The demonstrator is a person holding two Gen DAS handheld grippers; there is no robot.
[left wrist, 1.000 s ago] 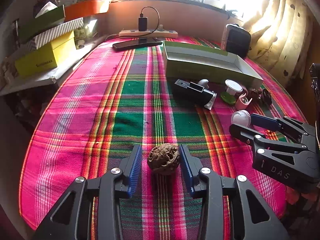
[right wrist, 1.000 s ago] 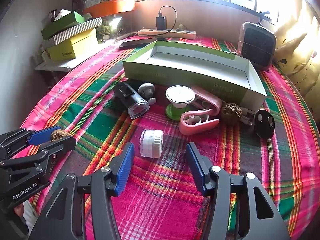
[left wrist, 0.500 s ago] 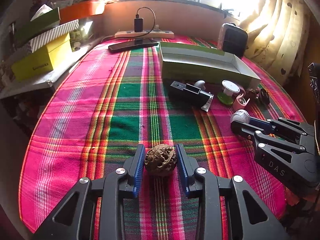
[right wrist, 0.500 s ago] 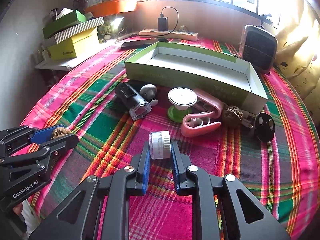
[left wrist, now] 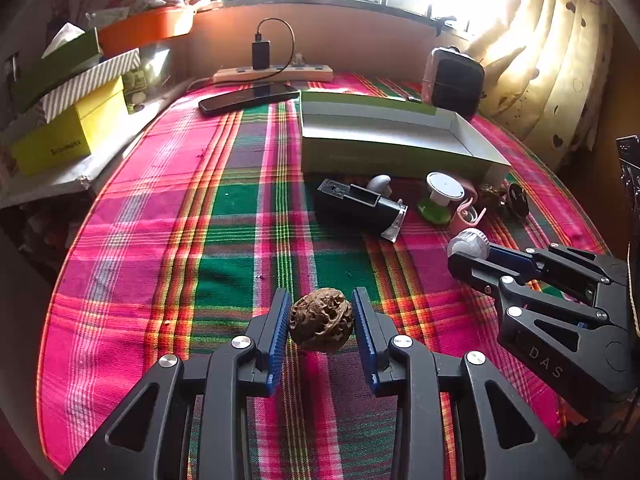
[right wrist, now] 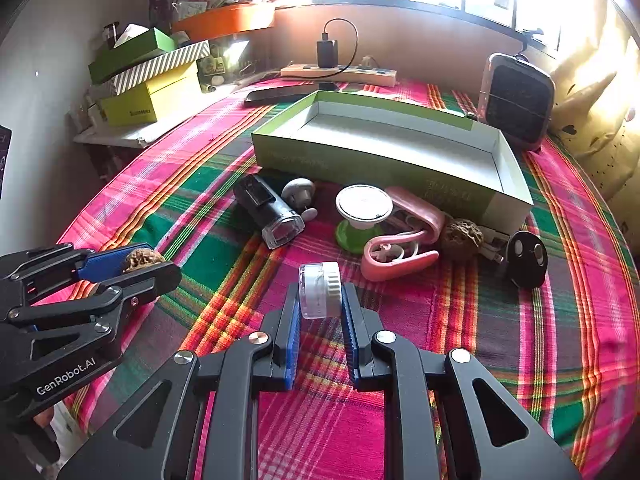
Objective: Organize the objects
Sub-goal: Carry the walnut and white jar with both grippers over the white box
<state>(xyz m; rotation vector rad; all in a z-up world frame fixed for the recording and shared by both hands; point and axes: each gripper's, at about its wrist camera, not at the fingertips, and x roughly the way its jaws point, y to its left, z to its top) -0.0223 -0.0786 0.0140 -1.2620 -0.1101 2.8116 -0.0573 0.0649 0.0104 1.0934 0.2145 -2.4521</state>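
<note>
Wrinkled walnut [left wrist: 322, 319] clamped; ribbed-cap jar [right wrist: 320, 289] clamped.

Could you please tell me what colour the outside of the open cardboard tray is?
Light green outside, white inside; the open cardboard tray shows best in the right wrist view.

The tablecloth [right wrist: 520, 352] is a loud plaid — hot pink and green squares crossed by orange, yellow and white stripes. The open box [right wrist: 384, 168] is pale green outside and grey-white inside. Both grippers are black with blue pads [right wrist: 294, 336]. The walnut [left wrist: 322, 319] is mottled brown; the small jar [right wrist: 320, 289] is clear with a white ribbed cap. The clip [right wrist: 400, 254] is pink, and the stand [right wrist: 362, 208] has a white top on a bright green base. At the back sit a yellow box [right wrist: 160, 96], a green-and-white striped one (diagonal stripes) [right wrist: 160, 66] and an orange tub [right wrist: 228, 20] — beside cream curtains [left wrist: 552, 64] dotted with dark hearts.
</note>
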